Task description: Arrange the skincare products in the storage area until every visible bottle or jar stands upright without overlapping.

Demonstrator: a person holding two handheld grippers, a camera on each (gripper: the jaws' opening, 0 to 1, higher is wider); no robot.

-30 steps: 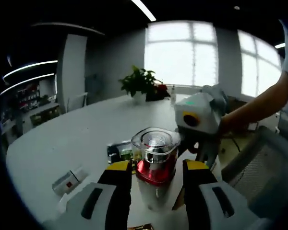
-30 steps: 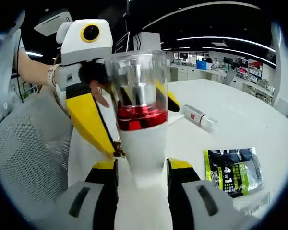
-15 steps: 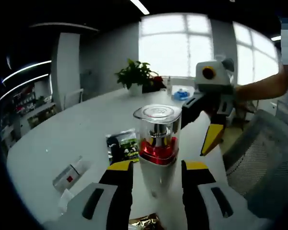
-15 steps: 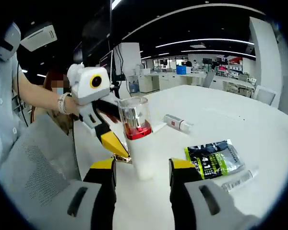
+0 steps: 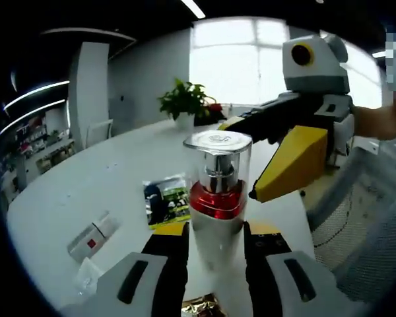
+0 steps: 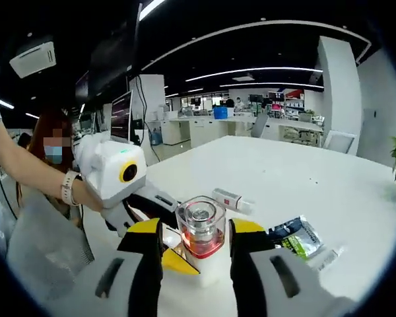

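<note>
A white pump bottle with a red metallic collar under a clear square cap stands upright on the white round worktop. In the left gripper view it rises at 6 o'clock between the left gripper's yellow-tipped fingers, which sit narrow against its lower body, holding it. The right gripper enters that view at 2 o'clock, raised above the worktop, its fingers apart and closed on nothing.

In the right gripper view the right gripper looks down on the bottle, framed between its wide fingers; whether they touch the bottle cannot be told. The left gripper reaches in from 9 o'clock.

At 9 o'clock of the bottle in the left gripper view lie a green-and-black foil sachet and, farther out, a small white tube with a red label, on its side. A potted green plant stands at 12 o'clock.
</note>
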